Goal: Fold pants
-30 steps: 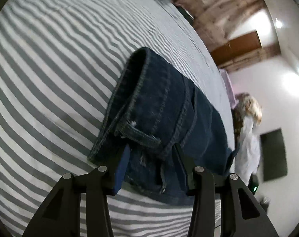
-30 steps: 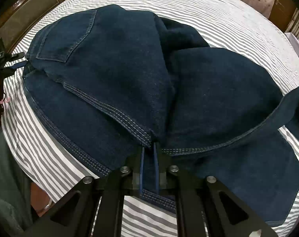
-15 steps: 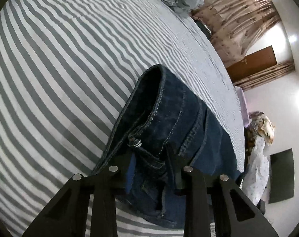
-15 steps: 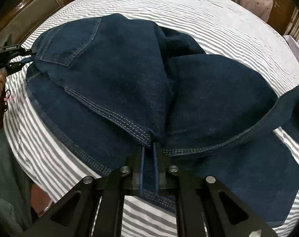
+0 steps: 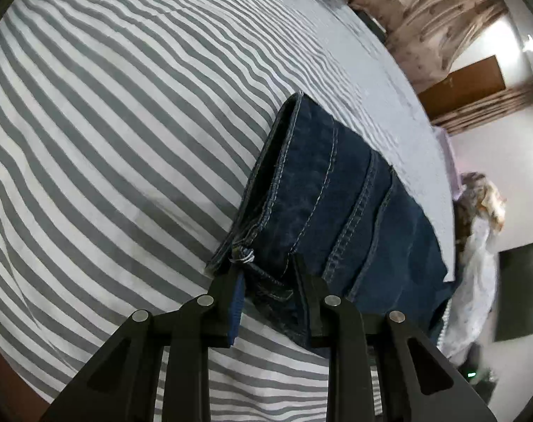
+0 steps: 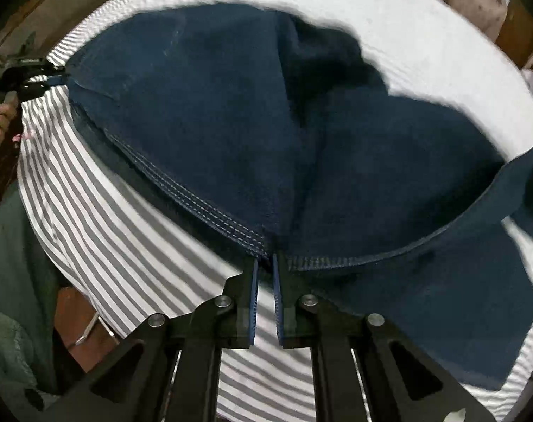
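Pinching the pants (image 5: 322, 211) waistband (dark denim) between left gripper (image 5: 270, 281) pads; right gripper (image 6: 265, 263) pressed together on the crotch seam, denim spreading ahead over striped bed (image 5: 125, 123).

We found no text, label, brand, number or sign that could be read in either wrist view. Ahead of the jaws we saw only plain stitching on the dark denim pants (image 5: 322, 211) and unmarked stripes on the bedsheet (image 5: 125, 123). Off to one side of the jaws, the blurred things in the room carried nothing we could make out as writing.
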Available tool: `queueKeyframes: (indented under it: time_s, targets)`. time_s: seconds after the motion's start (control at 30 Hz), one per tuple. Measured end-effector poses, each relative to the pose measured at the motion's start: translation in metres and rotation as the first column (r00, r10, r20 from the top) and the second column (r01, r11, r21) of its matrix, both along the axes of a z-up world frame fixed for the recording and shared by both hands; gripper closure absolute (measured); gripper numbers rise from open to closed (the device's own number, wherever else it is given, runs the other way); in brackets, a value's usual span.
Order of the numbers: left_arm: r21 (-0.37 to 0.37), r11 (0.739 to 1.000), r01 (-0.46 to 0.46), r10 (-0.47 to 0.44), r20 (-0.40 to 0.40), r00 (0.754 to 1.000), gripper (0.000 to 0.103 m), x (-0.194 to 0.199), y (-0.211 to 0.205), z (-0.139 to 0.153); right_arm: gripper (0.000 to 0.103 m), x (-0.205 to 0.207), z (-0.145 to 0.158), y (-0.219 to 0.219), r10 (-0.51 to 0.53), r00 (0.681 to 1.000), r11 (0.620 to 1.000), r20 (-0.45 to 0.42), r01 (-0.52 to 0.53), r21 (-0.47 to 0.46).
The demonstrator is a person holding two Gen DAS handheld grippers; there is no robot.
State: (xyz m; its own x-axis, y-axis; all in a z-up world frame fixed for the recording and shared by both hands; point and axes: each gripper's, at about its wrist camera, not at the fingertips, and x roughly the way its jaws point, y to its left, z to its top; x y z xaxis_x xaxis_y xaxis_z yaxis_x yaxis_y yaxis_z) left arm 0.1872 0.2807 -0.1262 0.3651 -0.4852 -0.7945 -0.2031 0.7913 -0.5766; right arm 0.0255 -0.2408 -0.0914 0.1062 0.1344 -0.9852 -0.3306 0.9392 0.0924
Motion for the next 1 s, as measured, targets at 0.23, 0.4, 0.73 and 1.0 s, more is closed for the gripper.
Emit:
queueKeyframes:
  time_s: [0.23,0.4,0.73,1.0]
  targets:
    - [0.142,0.987,0.079,-0.086,0.047,0.995,0.076,-0.006,-0.014,0.021,0.097,-0.012,-0.003,-0.017,-0.105,0.994,0.993,0.021,0.104,0.050]
    - [0.118,0.992,0.052,-0.056,0.033,0.998,0.076,-0.006,-0.011,0.019,0.078,-0.008,0.015,-0.047,-0.275,0.961,0.949,0.041,0.264,0.175]
    - [0.129,0.990,0.053,-0.056,0.019,0.998,0.076,-0.005,-0.004,0.015,0.071,0.004,-0.004,-0.102,-0.636,0.771,0.751,-0.039,0.630,0.198]
    - [0.113,0.992,0.059,-0.059,0.003,0.998,0.076,-0.001,-0.001,0.013,0.097,0.019,-0.024,-0.109,-0.737,0.674,0.658,-0.042,0.731,0.179]
